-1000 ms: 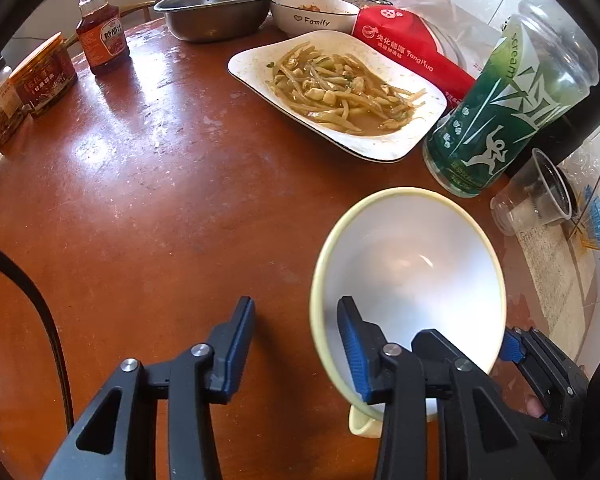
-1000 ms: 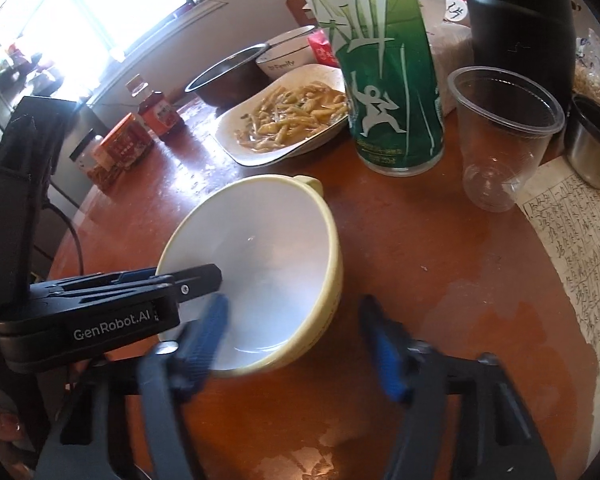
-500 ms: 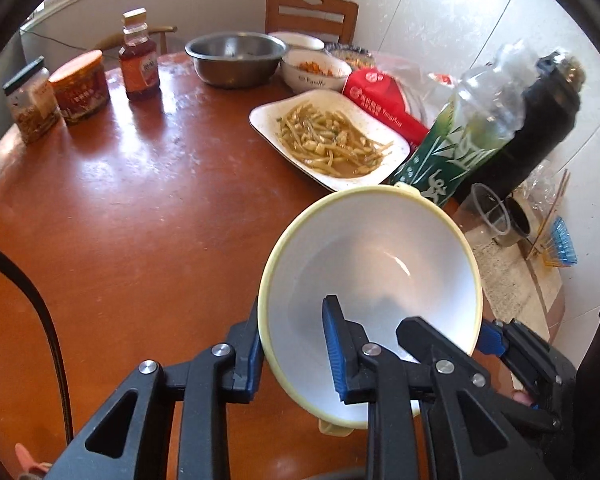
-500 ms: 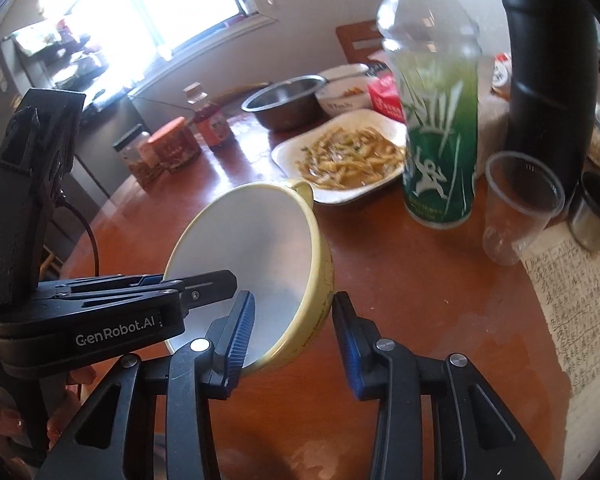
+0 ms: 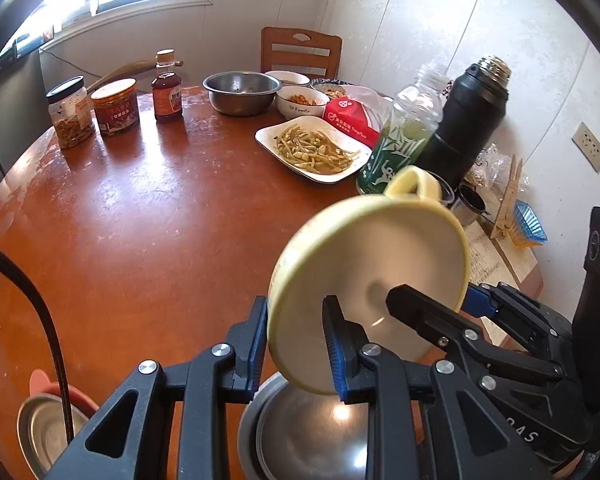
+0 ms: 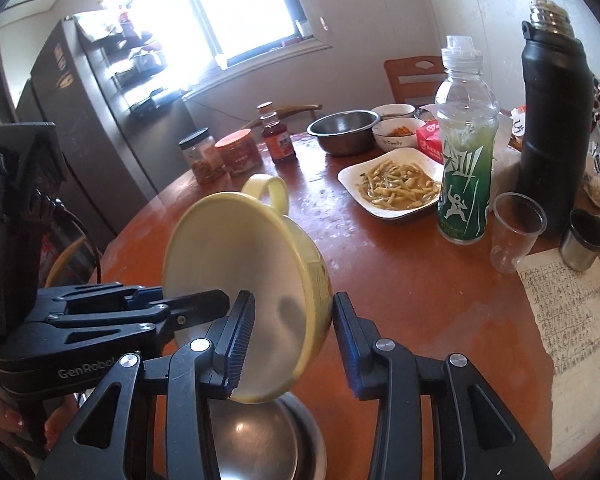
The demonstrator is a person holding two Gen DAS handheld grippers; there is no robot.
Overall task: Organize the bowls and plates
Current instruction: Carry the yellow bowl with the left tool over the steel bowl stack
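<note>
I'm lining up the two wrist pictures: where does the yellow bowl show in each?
Left wrist: yellow bowl lower centre-right, tilted, rim pinched by the left gripper.
Right wrist: yellow bowl lower centre-left, between the right gripper fingers.
Shared landmark: the green bottle beside the plate of food.

Home dining corner.
Round wooden table (image 5: pixel 148 216) w/ plate of food (image 5: pixel 314 152), jars (image 5: pixel 114 106), chair (image 5: pixel 301 53) at far edge, fridge (image 6: pixel 88 136), window (image 6: pixel 236 12).

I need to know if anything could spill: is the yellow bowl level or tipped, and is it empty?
Tipped steeply and empty: the yellow bowl stands nearly on edge, handle up, its white inside bare.
</note>
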